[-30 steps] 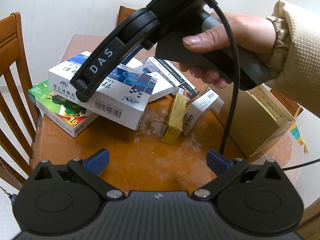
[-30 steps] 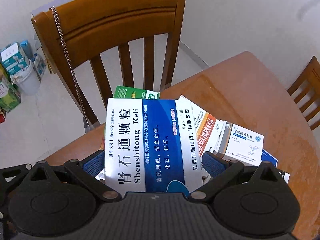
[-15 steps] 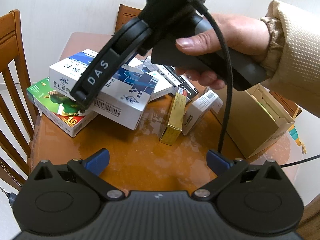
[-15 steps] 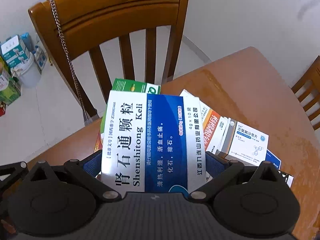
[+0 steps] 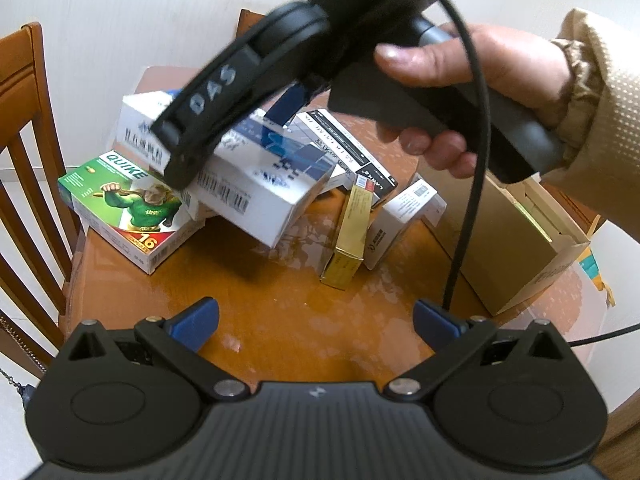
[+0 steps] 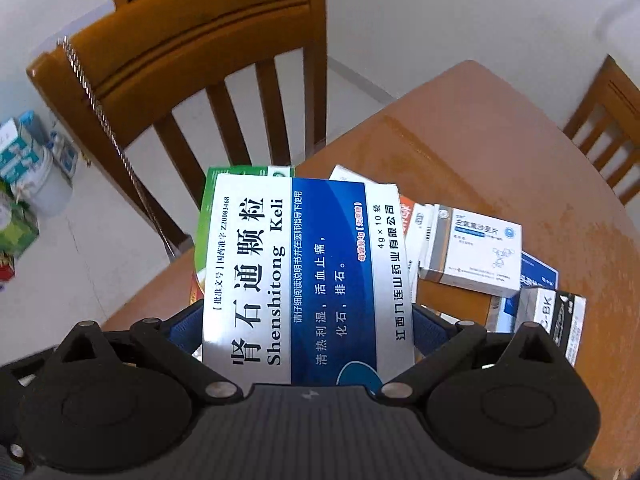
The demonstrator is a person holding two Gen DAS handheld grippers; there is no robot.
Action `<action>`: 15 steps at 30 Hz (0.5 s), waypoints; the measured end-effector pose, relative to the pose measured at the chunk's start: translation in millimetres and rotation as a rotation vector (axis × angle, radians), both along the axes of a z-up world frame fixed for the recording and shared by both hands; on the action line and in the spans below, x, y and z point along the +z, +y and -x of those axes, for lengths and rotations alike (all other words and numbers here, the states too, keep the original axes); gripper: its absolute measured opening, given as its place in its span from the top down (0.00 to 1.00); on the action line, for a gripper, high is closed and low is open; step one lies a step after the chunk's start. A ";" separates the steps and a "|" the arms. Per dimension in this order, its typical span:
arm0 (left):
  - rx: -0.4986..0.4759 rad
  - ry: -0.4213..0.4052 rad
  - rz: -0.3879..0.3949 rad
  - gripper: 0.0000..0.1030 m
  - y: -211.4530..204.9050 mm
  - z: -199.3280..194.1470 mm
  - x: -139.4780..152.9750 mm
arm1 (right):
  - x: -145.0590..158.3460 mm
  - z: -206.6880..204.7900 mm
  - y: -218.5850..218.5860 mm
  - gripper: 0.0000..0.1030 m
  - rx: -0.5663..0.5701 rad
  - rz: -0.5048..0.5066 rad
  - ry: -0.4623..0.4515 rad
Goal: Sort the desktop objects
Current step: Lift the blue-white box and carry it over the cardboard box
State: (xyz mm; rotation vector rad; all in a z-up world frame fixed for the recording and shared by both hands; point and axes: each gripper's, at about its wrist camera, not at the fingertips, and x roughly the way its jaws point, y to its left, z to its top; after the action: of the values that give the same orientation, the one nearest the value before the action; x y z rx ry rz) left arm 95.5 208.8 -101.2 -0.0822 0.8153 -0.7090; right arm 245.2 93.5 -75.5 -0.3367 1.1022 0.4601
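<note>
The white-and-blue box [image 6: 296, 280] is sitting between the right gripper's [image 6: 298, 330] blue pads, which are pressing its two long sides, so the box is clamped near its back end and sticking forward, label up. In the left wrist view it is tilting above the pile, its low corner hanging just over the table [image 5: 280, 320]; whether it is touching the green box [image 5: 128, 216] beside it cannot be told. Gripping across the narrow width is probably what is letting the person's hand [image 5: 472, 96] lift it clear of its neighbours.

The left gripper [image 5: 314, 320] is hovering over bare table, jaws wide apart and holding nothing.

The cardboard box [image 5: 516, 248] is standing open-topped near the table's right edge, seemingly the place for sorted items. Between it and the pile, the yellow box [image 5: 352, 232] and a small white box [image 5: 404, 220] are leaning together, narrowing the low path, so going over them looks easier. The green box is lying right at the table's left edge, near a chair [image 5: 24, 160].
</note>
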 end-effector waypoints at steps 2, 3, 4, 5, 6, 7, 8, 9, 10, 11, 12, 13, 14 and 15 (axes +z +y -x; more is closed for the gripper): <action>0.001 -0.004 -0.007 0.00 -1.6 2.3 1.1 | 6.4 2.5 -4.2 0.01 -0.023 -0.029 -0.007; 0.003 -0.006 -0.010 0.00 -2.3 3.7 2.0 | 9.7 3.8 -6.7 0.01 -0.035 -0.045 -0.009; 0.006 -0.006 -0.010 0.00 -2.8 5.1 2.8 | 12.8 5.3 -9.6 0.01 -0.049 -0.060 -0.015; 0.009 -0.007 -0.012 0.00 -3.2 6.6 3.8 | 15.7 7.4 -13.1 0.01 -0.063 -0.079 -0.017; 0.013 -0.008 -0.014 0.00 -3.5 8.4 5.3 | 18.6 9.7 -16.8 0.01 -0.077 -0.100 -0.017; 0.016 -0.010 -0.018 0.00 -3.9 10.3 6.9 | 21.9 11.2 -21.0 0.01 -0.091 -0.118 -0.021; 0.018 -0.011 -0.020 0.00 -4.5 12.4 8.5 | 24.8 14.3 -25.4 0.01 -0.103 -0.132 -0.024; 0.018 -0.014 -0.023 0.00 -5.6 14.7 10.3 | 27.6 17.8 -29.9 0.01 -0.116 -0.146 -0.026; 0.018 -0.017 -0.025 0.00 -6.9 17.1 12.2 | 28.7 21.4 -35.6 0.01 -0.129 -0.161 -0.033; 0.017 -0.020 -0.026 0.00 -8.1 19.6 14.3 | 31.3 26.2 -41.3 0.01 -0.140 -0.174 -0.037; 0.017 -0.022 -0.026 0.00 -9.3 22.5 16.8 | 34.2 29.8 -46.1 0.01 -0.148 -0.184 -0.039; 0.018 -0.025 -0.024 0.00 -10.5 25.3 19.3 | 37.6 34.7 -53.2 0.01 -0.163 -0.196 -0.044; 0.020 -0.028 -0.020 0.00 -12.0 27.1 21.3 | 41.1 40.1 -60.7 0.01 -0.180 -0.208 -0.049; 0.021 -0.032 -0.015 0.00 -13.2 28.6 23.3 | 44.6 45.5 -68.3 0.01 -0.196 -0.220 -0.055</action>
State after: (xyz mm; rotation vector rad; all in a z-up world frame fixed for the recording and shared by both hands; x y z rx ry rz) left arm 66.9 195.5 -77.9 -0.0654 0.7878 -0.6825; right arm 199.7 25.2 -30.9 -0.0465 1.0084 0.3907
